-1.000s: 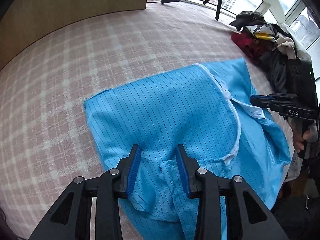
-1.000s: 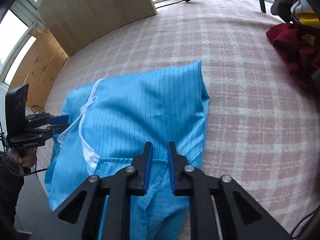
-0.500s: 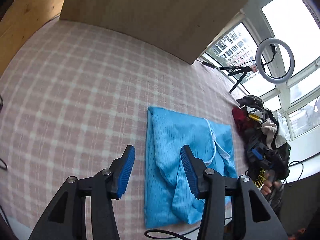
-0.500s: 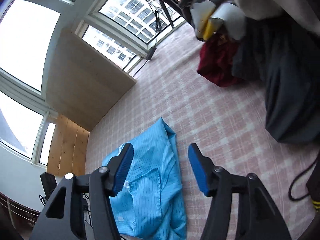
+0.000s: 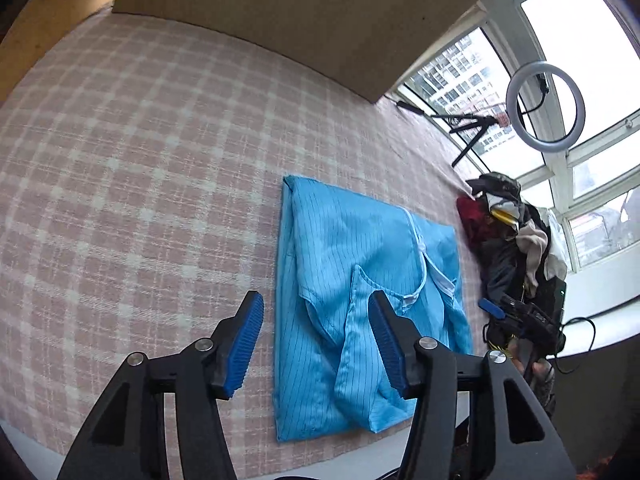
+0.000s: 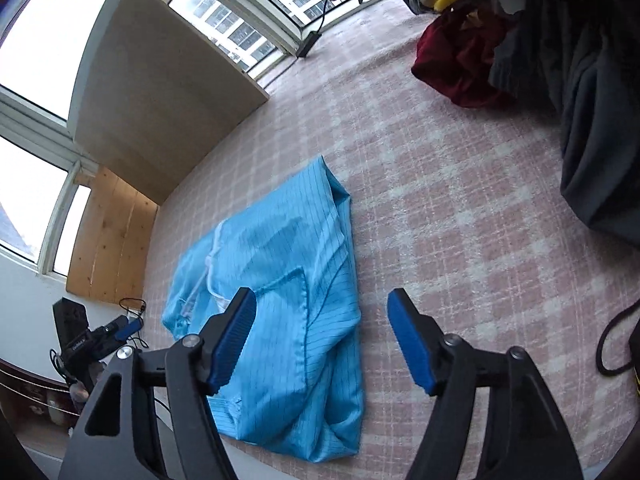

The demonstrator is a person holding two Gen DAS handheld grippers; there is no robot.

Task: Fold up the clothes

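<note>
The blue garment lay folded on the pink checked bedcover, near the bed's front edge, a rough oblong of pinstriped cloth. Its long axis ran from that near edge away toward the tan headboard; in the left wrist view the far short edge sat nearest the headboard and the near end came almost to the mattress edge. A white-trimmed opening ran along the length on the side toward the clothes pile, and a narrow folded strip, perhaps a sleeve, lay lengthwise on top near the front.

The left gripper hung above the near end with its blue-padded fingers wide apart, touching nothing; the garment's straight long edge showed between them. The right gripper was likewise spread wide and empty, held off the cloth, its left pad over the garment and its right pad over bare bedcover.

The pile of dark, red and pale clothes was heaped well apart from the garment, by the window. A ring light stood beyond it.
</note>
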